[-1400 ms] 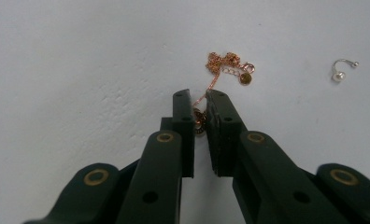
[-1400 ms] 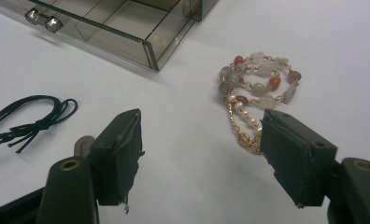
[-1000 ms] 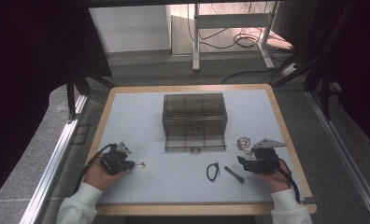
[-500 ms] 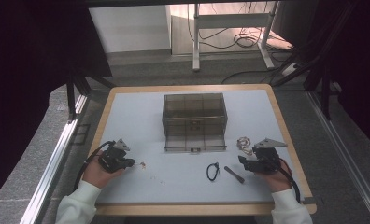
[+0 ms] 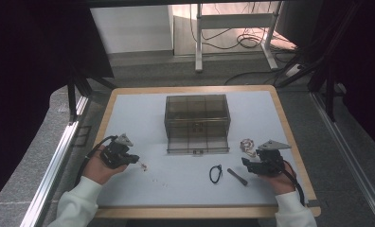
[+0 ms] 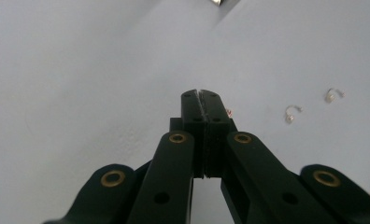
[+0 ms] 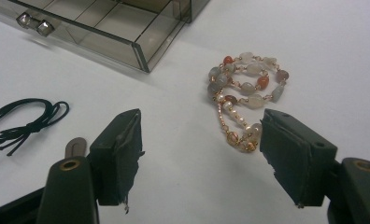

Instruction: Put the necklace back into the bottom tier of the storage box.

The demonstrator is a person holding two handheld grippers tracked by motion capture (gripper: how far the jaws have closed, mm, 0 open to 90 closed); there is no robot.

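My left gripper (image 5: 136, 160) (image 6: 201, 93) hangs a little above the left of the white table (image 5: 143, 118). It is shut on a small earring: a thin pale wire shows between the tips, and its reddish bead (image 6: 228, 112) sits just beside the jaws. Two more earrings (image 6: 293, 113) (image 6: 332, 94) lie on the table further right. My right gripper (image 5: 246, 163) (image 7: 202, 120) stands open and low at the right. A beaded bracelet (image 7: 246, 88) (image 5: 246, 143) lies just ahead of it, near the right jaw and untouched.
A smoky clear box (image 5: 197, 123) with compartments stands mid-table, its front drawer (image 7: 103, 37) pulled out. A black hair tie (image 5: 216, 173) (image 7: 24, 121) and a short dark stick (image 5: 236, 176) lie left of the right gripper. A wooden rim (image 5: 290, 137) edges the table.
My left gripper has risen a little off the table with its jaws shut. The right gripper and everything else on the table have stayed put.
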